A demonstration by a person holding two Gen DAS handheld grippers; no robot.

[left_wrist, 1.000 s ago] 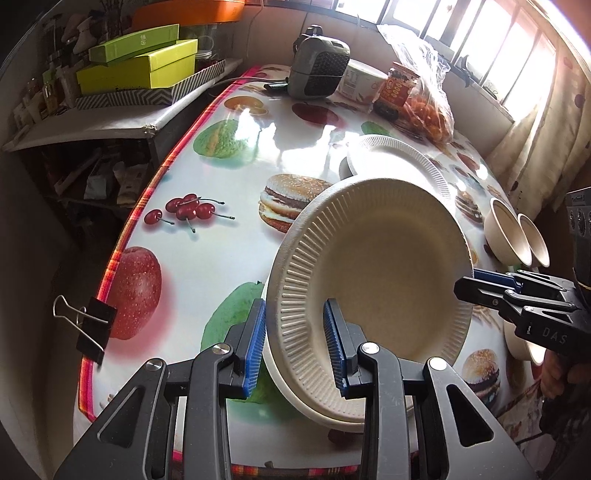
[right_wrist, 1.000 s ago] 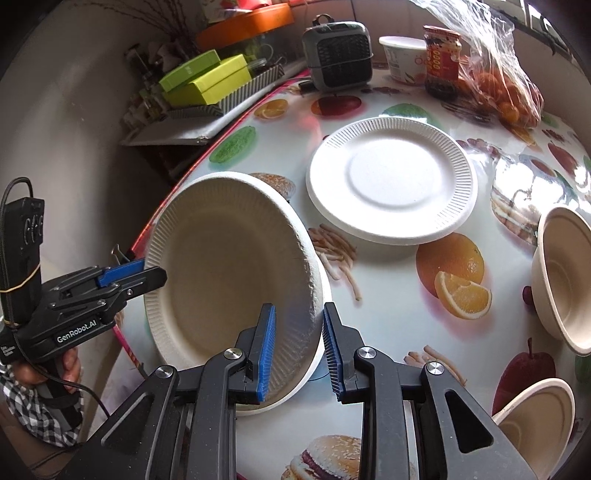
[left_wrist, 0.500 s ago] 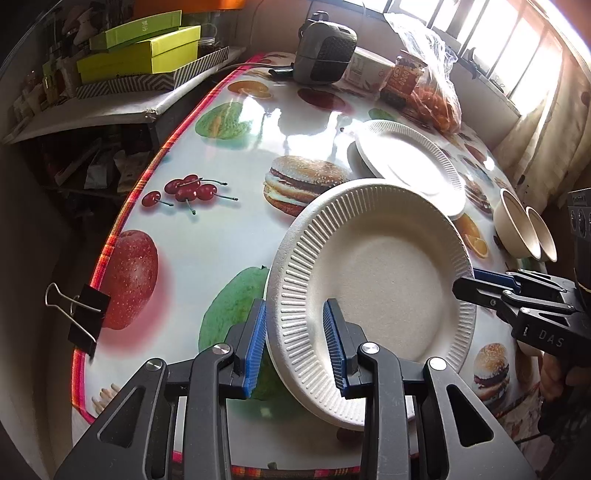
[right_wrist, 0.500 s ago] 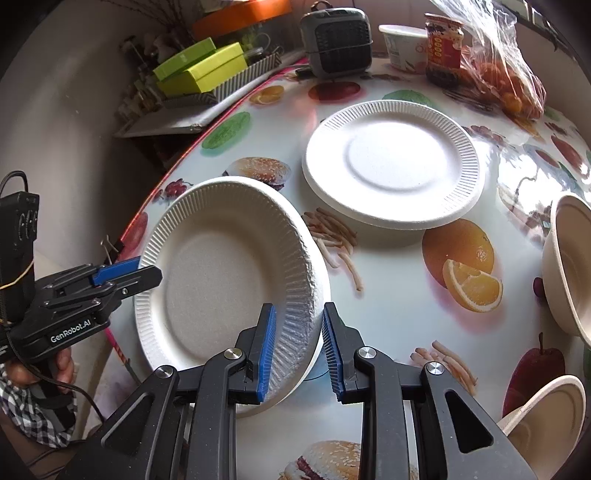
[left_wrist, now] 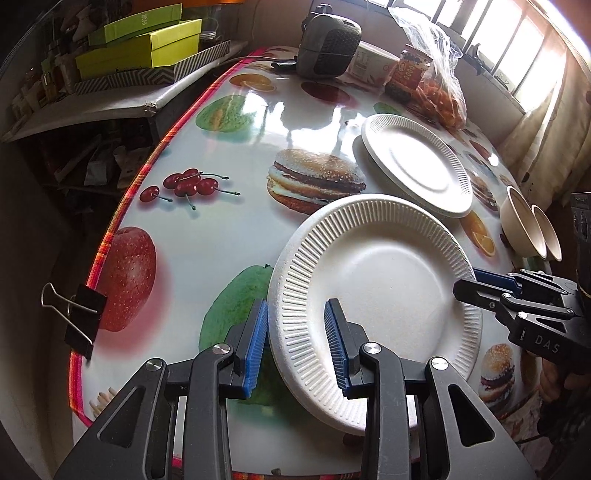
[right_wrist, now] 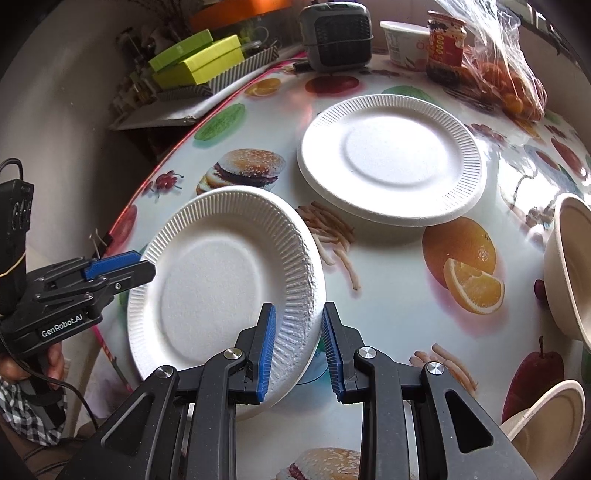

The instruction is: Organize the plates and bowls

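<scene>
Paper plate [right_wrist: 221, 280] pinched by both claws: right claw [right_wrist: 297, 347], left claw [left_wrist: 295, 343] | risk: rim crumples, slips onto surface [left_wrist: 229, 236].

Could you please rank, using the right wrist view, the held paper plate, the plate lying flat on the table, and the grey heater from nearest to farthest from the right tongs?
1. The held paper plate: its rim sits between the right tongs, to their left.
2. The flat paper plate: mid-table, ahead and slightly right.
3. The grey heater: at the table's far edge.
</scene>
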